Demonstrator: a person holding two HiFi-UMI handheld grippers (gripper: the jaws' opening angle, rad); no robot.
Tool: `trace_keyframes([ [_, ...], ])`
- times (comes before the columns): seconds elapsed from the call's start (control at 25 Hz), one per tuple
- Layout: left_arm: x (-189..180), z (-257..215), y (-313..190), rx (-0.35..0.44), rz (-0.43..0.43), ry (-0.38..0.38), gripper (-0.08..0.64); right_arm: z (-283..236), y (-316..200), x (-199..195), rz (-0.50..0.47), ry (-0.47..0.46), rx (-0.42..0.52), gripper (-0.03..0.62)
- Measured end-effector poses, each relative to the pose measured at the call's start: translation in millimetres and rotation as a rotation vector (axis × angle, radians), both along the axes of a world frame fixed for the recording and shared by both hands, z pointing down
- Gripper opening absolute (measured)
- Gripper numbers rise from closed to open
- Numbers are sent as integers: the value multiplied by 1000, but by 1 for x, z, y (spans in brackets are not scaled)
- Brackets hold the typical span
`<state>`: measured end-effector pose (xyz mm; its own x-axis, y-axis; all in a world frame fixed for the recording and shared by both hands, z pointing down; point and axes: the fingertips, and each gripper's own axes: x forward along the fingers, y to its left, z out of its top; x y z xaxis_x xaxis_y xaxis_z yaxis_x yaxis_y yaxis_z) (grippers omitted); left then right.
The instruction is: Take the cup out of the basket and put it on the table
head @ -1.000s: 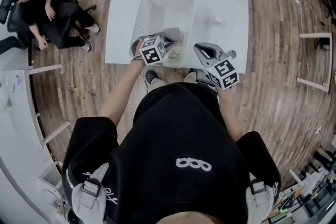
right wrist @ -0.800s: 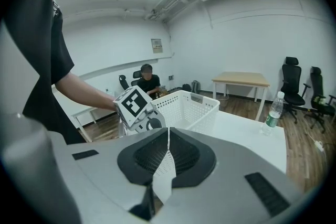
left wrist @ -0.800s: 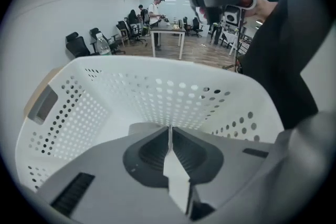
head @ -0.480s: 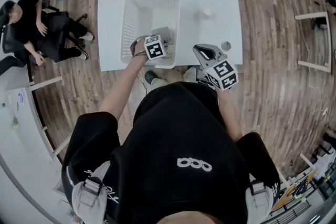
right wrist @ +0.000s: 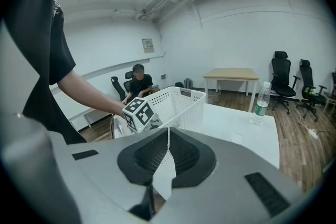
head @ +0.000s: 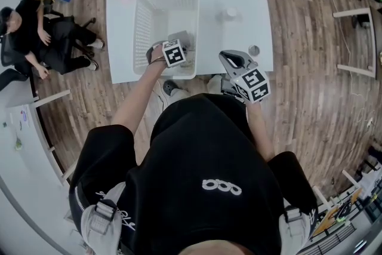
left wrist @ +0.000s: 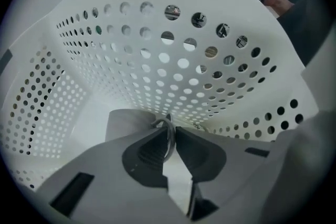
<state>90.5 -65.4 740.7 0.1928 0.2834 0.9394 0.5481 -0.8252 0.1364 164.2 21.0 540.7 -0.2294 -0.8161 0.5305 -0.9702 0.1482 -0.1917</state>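
Left gripper view: left gripper (left wrist: 169, 132) pinches cup (left wrist: 126, 120) rim beside basket (left wrist: 157, 44) wall; right gripper (right wrist: 168, 138) closed.

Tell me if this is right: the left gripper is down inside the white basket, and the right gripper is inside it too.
Wrong on the right gripper: the head view shows it outside the white basket, to its right by the near edge of the table, jaws together and empty. The left gripper is down inside the basket, closed on the rim of the cup.
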Motion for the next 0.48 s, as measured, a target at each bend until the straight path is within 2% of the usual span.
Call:
trace_keyframes([
  [0.08,0,-2,-2,-7,-13,1,37,0,0,1,1,-1,-3,31],
  [0.48,5,-15,-19,-30,-110,58,34,4,-6,-4,-11,-8,-7,31],
])
